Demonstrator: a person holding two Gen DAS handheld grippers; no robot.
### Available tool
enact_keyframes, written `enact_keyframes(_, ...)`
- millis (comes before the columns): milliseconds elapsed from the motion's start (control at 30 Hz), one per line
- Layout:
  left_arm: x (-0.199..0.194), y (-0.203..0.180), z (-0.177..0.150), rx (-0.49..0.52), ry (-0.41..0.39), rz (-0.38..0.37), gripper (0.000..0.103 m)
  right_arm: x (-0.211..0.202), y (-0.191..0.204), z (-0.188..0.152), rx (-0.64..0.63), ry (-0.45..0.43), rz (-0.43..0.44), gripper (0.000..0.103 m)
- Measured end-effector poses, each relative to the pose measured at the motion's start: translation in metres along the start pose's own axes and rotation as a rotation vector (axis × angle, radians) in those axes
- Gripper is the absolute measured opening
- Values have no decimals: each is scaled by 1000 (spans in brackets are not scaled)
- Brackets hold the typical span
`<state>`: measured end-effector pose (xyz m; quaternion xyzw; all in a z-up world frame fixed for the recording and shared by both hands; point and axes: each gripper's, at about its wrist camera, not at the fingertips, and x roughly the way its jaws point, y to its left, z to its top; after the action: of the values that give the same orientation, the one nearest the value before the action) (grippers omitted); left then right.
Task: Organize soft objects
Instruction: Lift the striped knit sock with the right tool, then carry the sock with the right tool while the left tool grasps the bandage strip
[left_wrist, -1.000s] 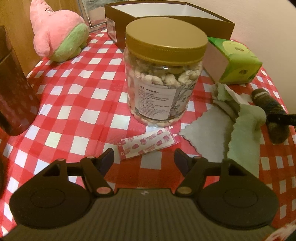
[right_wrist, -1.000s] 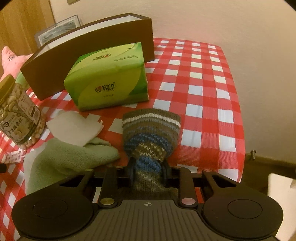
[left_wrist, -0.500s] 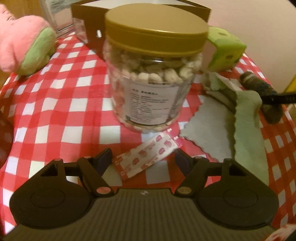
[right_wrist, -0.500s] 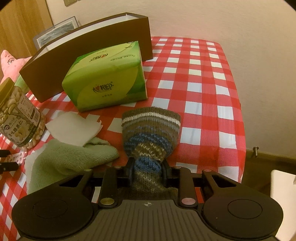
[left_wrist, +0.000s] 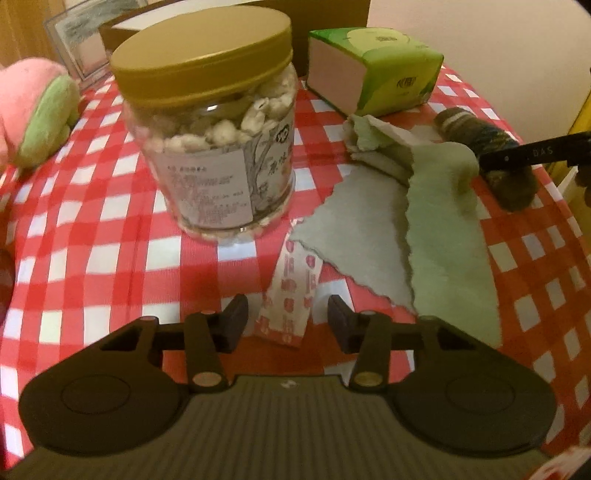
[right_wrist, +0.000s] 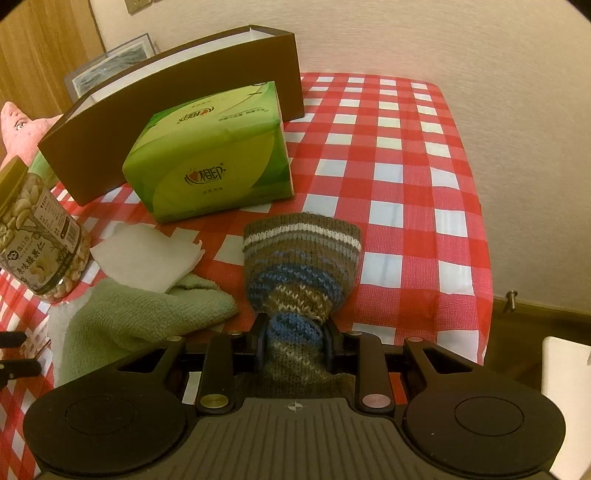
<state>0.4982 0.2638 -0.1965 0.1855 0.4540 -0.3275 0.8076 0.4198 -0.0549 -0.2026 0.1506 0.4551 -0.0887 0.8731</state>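
1. A table draped in a red-and-white checked cloth (right_wrist: 388, 173) stands against a pale textured wall, with wood panelling and a framed picture (right_wrist: 110, 61) at the far left corner.
2. A long brown open-topped box (right_wrist: 177, 107) sits at the back of the table; a green tissue pack (right_wrist: 210, 158) lies just in front of it, touching or nearly touching its wall.
3. A pink and green plush toy (left_wrist: 33, 114) rests at the far left, well apart from the other soft things.
4. A clear jar of nuts (left_wrist: 214, 147) with a gold lid stands upright near the middle.
5. A light green towel (left_wrist: 447, 236) lies rumpled to the right of the jar, with a white tissue sheet (right_wrist: 147, 254) resting on its far end.
6. A striped knitted hat (right_wrist: 303, 266) in brown, blue and white lies on the cloth just right of the towel.
7. The right gripper (right_wrist: 295, 345) is clamped on the narrow near end of the hat, the wool bunched between its pads.
8. The left gripper (left_wrist: 284, 323) points down at a small pink-printed sachet (left_wrist: 291, 295) lying in front of the jar; its jaws are closing, the sachet's near end sits between them, and the pads do not touch it.
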Motion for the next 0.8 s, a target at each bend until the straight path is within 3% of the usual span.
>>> enact_keyframes(67, 3, -1, 4, 21, 4, -5, 45, 0, 0, 0, 1, 0, 0, 29)
enact_keyframes(200, 5, -3, 7, 52, 6, -39, 29, 0, 0, 0, 1, -1, 2, 29)
enact_keyframes(300, 5, -6, 8, 58, 7, -42, 25, 0, 0, 0, 1, -4, 3, 29)
enact_keyframes(800, 3, -11, 9, 27, 17, -27, 22, 0, 0, 0, -20, -4, 14, 29)
